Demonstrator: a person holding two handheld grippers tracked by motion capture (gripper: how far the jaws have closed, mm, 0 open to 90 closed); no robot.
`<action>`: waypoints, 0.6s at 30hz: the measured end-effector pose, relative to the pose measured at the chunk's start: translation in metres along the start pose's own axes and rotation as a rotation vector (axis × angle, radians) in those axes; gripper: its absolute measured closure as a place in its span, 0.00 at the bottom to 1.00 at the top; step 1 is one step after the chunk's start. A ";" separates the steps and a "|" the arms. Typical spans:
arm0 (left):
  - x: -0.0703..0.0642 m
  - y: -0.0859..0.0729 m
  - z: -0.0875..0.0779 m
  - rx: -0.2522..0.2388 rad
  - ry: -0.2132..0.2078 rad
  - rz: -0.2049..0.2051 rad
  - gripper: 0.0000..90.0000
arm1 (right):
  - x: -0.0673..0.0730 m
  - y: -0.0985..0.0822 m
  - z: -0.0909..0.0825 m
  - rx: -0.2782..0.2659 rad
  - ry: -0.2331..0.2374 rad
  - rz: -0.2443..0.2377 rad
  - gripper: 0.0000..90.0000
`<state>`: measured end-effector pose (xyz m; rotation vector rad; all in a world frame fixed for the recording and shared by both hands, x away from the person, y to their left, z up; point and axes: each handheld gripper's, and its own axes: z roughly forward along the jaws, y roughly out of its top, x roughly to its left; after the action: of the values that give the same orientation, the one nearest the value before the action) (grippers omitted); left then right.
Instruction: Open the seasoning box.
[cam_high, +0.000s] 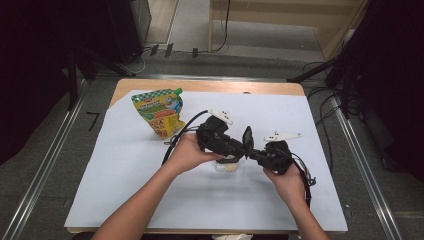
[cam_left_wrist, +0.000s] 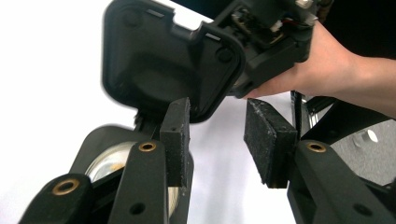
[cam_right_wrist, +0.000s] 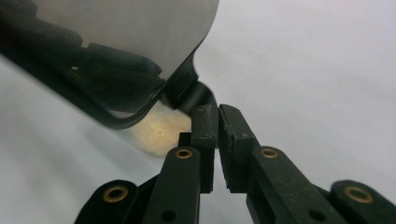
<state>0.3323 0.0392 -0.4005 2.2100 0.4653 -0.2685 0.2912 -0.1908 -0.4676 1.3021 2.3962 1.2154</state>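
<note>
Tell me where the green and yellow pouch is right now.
In the high view the green and yellow pouch stands on the far left part of the white sheet, behind and left of the left gripper, apart from both hands.

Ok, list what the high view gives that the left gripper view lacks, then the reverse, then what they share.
High view adds the green-and-yellow pouch standing on the white sheet. Left gripper view adds the left gripper close up, pads apart with nothing between. Both have the black lid raised over the container, and the right hand.
</note>
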 end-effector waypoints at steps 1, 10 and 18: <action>0.001 -0.002 -0.004 -0.003 0.004 -0.001 0.68 | 0.001 -0.001 -0.001 0.000 0.004 -0.004 0.94; 0.000 -0.025 -0.028 -0.026 0.046 -0.005 0.67 | 0.011 -0.011 -0.012 0.018 0.038 -0.011 0.82; 0.007 -0.042 -0.050 -0.057 0.079 -0.048 0.67 | 0.023 -0.019 -0.023 -0.020 0.066 -0.036 0.68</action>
<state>0.3231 0.1038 -0.4011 2.1620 0.5627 -0.1916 0.2542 -0.1921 -0.4613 1.2265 2.4351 1.2886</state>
